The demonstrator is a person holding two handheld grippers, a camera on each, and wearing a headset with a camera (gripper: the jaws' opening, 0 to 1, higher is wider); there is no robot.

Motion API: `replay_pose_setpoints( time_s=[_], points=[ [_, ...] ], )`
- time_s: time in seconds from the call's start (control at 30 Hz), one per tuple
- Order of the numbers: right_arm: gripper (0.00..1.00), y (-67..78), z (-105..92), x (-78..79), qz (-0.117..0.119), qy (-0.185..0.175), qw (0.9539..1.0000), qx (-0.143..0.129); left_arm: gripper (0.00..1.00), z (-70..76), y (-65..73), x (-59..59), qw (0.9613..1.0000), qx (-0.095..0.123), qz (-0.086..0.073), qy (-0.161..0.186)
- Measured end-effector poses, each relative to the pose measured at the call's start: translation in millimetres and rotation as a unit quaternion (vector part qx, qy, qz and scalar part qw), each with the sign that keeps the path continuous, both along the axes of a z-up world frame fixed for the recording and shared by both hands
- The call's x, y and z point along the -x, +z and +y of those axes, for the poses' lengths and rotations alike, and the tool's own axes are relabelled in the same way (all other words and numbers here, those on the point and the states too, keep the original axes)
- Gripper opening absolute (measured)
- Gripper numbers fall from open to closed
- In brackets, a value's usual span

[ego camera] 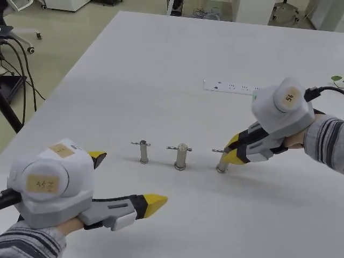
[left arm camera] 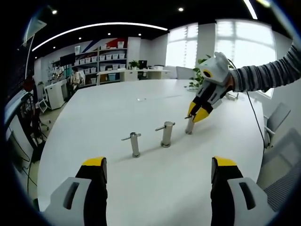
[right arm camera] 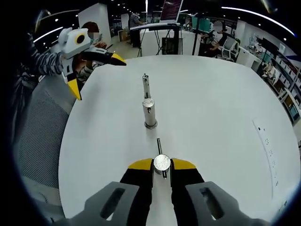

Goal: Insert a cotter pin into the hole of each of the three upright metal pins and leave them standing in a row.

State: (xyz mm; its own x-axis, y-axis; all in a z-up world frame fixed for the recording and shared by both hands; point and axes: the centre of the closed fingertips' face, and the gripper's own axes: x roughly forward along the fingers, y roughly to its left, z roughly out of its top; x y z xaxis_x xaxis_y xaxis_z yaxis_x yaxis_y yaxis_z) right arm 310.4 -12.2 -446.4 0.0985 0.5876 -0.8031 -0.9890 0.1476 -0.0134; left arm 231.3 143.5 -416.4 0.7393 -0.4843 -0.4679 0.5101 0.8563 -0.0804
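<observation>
Three upright metal pins stand in a row on the white table. The left pin and middle pin each carry a cotter pin through the top. My right gripper is down at the right pin, shut on a cotter pin that runs through that pin's head between the jaws. My left gripper hovers open and empty in front of the row, near the table's front edge; the left gripper view shows all three pins beyond its jaws.
A white power strip lies flat on the table behind the right pin. The table's left edge drops to a floor with cables and a chair base. Bare tabletop surrounds the row.
</observation>
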Motion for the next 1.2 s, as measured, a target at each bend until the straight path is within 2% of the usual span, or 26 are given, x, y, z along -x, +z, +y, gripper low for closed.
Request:
replay_pose_setpoints(
  time_s=[0.1,0.27,0.53,0.63,0.67,0.73,0.8,0.9,1.03,1.13,1.17,1.2],
  points=[
    [0.08,0.3,1.1,0.3,-0.006,0.013,0.9999,-0.002,0.91,0.5,-0.8,-0.3,1.0000,0.000,0.001,0.001],
    [0.08,0.3,3.7,3.7,0.001,0.018,0.9998,-0.009,0.90,-0.2,-2.0,0.9,1.0000,-0.001,0.003,0.000],
    [0.09,-0.8,4.4,3.6,-0.010,0.023,0.9997,0.001,0.90,-0.5,-4.2,2.8,1.0000,-0.003,0.006,-0.001],
    [0.12,-11.6,-2.9,1.8,-0.038,0.033,0.9978,0.043,0.90,0.3,-4.1,3.1,1.0000,-0.003,0.006,0.000],
    [0.14,-13.9,-2.8,2.2,-0.040,0.027,0.9979,0.044,0.90,0.9,-4.0,3.0,1.0000,-0.004,0.006,0.000],
    [0.17,-19.0,-6.3,-0.4,-0.035,0.009,0.9987,0.037,0.90,2.8,-3.4,2.4,1.0000,-0.005,0.005,0.001],
    [0.23,-14.9,-4.7,-2.5,-0.032,-0.025,0.9991,0.013,0.90,4.8,-2.2,2.1,1.0000,-0.006,0.004,0.003],
    [0.31,-9.8,-10.5,-0.8,-0.026,-0.063,0.9976,0.011,0.89,7.9,-1.3,1.4,0.9999,-0.010,0.003,0.006],
    [0.34,9.3,-9.0,1.2,-0.046,-0.103,0.9928,-0.041,0.89,10.7,0.9,-0.2,0.9999,-0.011,-0.001,0.009],
    [0.42,21.0,-12.6,8.5,-0.052,-0.136,0.9870,-0.067,0.89,11.2,3.4,-1.4,0.9999,-0.013,-0.004,0.008],
    [0.44,22.3,-13.3,9.3,-0.054,-0.139,0.9864,-0.070,0.88,11.4,4.0,-1.7,0.9999,-0.013,-0.004,0.008],
    [0.45,26.9,-15.2,11.6,-0.054,-0.158,0.9826,-0.082,0.88,11.4,5.8,-2.1,0.9999,-0.014,-0.006,0.007]
  ],
)
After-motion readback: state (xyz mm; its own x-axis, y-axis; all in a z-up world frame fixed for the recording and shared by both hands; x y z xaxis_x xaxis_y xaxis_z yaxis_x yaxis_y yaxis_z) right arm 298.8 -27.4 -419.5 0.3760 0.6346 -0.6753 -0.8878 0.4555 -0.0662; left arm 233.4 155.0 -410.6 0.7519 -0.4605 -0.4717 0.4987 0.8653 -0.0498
